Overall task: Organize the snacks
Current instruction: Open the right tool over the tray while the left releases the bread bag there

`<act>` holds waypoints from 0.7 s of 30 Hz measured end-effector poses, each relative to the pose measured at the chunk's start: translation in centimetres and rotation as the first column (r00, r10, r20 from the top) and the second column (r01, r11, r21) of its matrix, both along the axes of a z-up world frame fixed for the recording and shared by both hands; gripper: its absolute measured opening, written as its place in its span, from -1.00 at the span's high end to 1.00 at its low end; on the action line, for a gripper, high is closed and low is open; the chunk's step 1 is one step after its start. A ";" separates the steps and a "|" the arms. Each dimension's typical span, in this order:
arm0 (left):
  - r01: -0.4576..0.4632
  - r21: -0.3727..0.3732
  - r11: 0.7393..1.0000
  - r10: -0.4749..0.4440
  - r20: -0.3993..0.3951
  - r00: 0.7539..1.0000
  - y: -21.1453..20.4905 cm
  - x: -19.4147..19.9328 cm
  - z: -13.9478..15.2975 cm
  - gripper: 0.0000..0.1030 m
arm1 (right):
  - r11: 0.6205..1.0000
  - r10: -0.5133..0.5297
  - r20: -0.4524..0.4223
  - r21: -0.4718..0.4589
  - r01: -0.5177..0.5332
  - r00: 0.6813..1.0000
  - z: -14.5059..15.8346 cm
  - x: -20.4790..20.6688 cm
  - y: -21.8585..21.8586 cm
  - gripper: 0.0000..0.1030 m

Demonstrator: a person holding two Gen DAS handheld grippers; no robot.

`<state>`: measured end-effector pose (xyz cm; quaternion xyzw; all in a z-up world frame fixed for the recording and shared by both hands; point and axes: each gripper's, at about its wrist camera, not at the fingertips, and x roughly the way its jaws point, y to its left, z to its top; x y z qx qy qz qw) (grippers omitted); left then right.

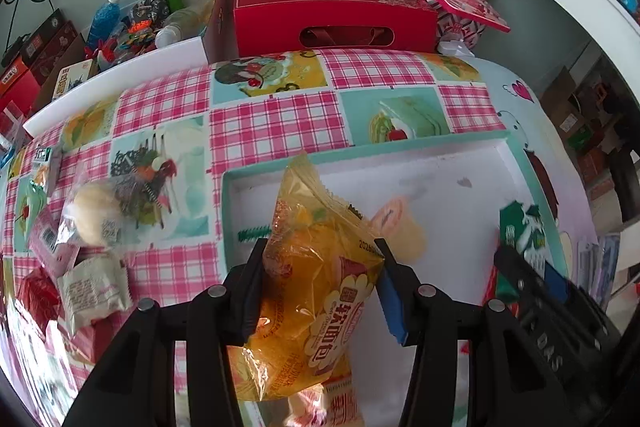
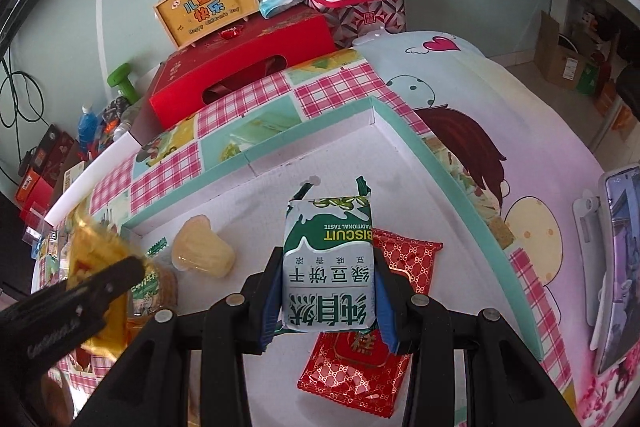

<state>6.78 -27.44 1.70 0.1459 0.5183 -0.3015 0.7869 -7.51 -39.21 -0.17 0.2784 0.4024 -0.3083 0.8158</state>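
Checked pink cloth covers our tabletop (image 1: 276,123); on it sits a shallow teal-rimmed tray (image 2: 404,131) with a white floor; inside lie a red foil packet (image 2: 352,367) and a pale jelly cup (image 2: 202,251); our left claw (image 1: 320,283) clamps a yellow bread bag (image 1: 316,267) over the tray's near corner; our right claw (image 2: 326,291) pinches a green biscuit pack (image 2: 328,259) above the red packet; we should probably lower each onto bare white floor, beside its neighbours, before letting go.
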 end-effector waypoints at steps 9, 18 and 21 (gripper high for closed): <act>0.004 -0.004 1.000 -0.004 -0.017 1.000 -3.0 1.1 -1.0 0.00 | 1.000 -0.004 0.008 0.018 0.004 1.000 -0.4 -0.1 -0.4 0.17; 0.026 -0.048 0.998 -0.029 -0.065 0.997 -4.4 0.5 -1.6 -0.01 | 1.000 -0.008 0.007 0.020 0.008 1.000 -0.4 -0.2 -0.7 0.17; 0.016 -0.048 0.999 -0.019 -0.057 0.998 -4.0 0.5 -1.3 -0.25 | 1.000 -0.005 0.010 0.011 0.005 1.000 -0.2 -0.2 -0.6 0.16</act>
